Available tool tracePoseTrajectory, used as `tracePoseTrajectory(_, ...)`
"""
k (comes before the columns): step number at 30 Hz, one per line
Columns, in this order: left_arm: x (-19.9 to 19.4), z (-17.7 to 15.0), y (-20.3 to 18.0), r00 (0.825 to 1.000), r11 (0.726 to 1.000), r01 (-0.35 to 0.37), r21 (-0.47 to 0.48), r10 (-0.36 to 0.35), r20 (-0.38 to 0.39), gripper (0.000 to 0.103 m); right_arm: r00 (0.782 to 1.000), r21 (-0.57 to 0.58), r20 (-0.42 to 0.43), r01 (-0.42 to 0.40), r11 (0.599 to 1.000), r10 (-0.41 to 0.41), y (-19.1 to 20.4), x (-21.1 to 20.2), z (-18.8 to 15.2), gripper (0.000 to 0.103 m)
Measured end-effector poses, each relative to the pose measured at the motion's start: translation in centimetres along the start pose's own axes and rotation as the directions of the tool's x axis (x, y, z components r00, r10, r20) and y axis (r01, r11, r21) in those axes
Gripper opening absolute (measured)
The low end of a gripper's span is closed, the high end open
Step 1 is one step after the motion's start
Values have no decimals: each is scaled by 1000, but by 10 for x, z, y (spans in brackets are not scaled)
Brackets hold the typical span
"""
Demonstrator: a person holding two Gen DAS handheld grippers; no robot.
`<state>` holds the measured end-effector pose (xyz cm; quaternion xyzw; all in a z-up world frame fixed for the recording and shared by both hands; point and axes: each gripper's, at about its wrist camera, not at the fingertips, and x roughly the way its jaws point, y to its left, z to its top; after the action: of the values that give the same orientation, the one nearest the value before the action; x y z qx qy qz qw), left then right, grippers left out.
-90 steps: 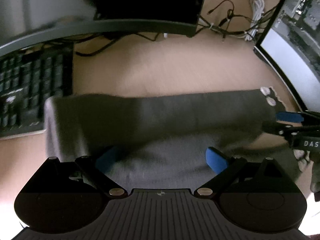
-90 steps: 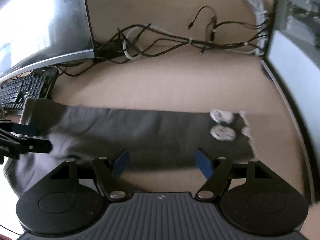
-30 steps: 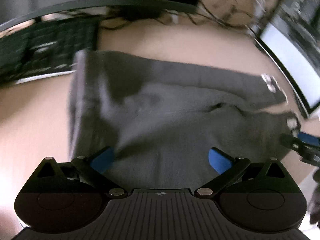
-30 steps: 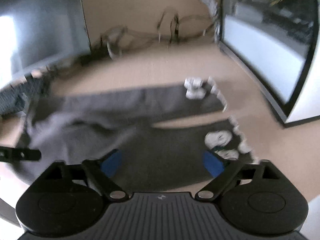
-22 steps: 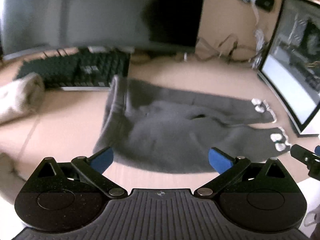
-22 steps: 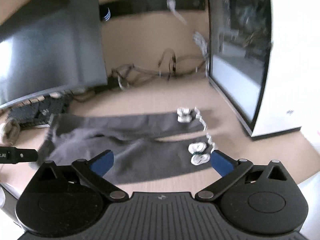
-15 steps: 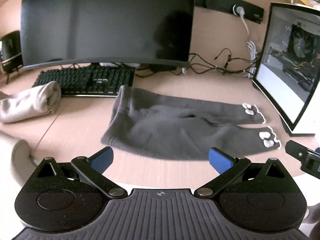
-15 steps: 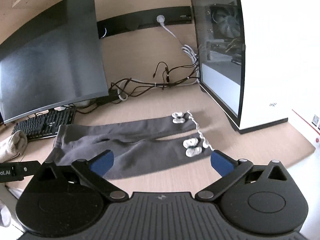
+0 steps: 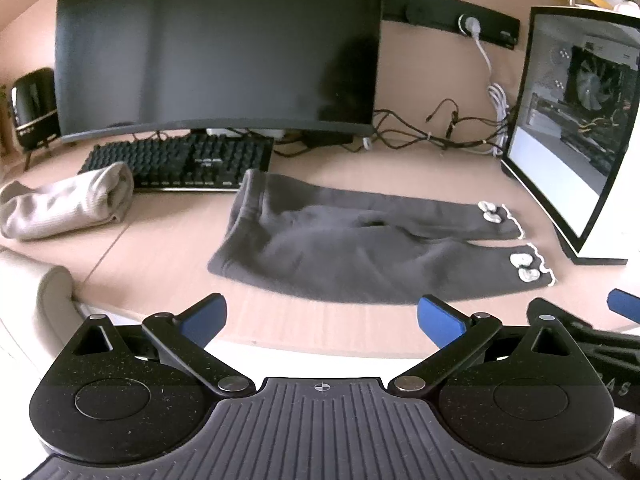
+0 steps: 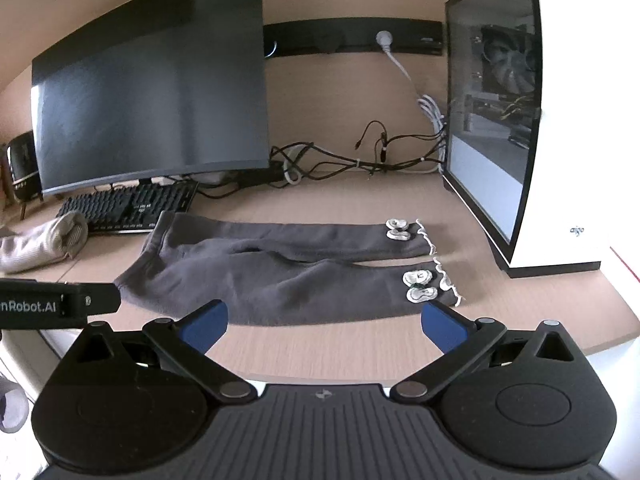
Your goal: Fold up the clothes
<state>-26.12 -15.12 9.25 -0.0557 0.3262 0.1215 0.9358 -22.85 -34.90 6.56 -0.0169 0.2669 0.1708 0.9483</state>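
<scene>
A pair of dark grey pants (image 9: 360, 248) (image 10: 280, 272) lies flat on the wooden desk (image 9: 360, 332), waistband to the left, both legs stretched to the right with white trims at the cuffs (image 10: 418, 286). My left gripper (image 9: 320, 316) hangs open near the desk's front edge, short of the pants and touching nothing. My right gripper (image 10: 324, 326) is open too, held back over the front edge and empty. The other gripper's body shows at each view's side.
A rolled beige garment (image 9: 64, 204) lies at the left. A black keyboard (image 9: 180, 160) and a curved monitor (image 9: 216, 48) stand behind the pants. A white PC case (image 10: 520, 120) stands at the right, cables (image 10: 360, 160) along the back wall. A beige chair back (image 9: 36, 304) shows lower left.
Both grippers have let go of the pants and pulled back and up from the desk. The pants now lie spread with both legs side by side.
</scene>
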Motion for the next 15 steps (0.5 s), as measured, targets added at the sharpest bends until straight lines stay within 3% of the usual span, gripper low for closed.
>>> tracePoseTrajectory(15, 3, -4, -1, 1000, 1000, 1, 24, -1, -9, 103, 1000, 29, -16, 5, 1000, -4, -2, 5, 0, 103)
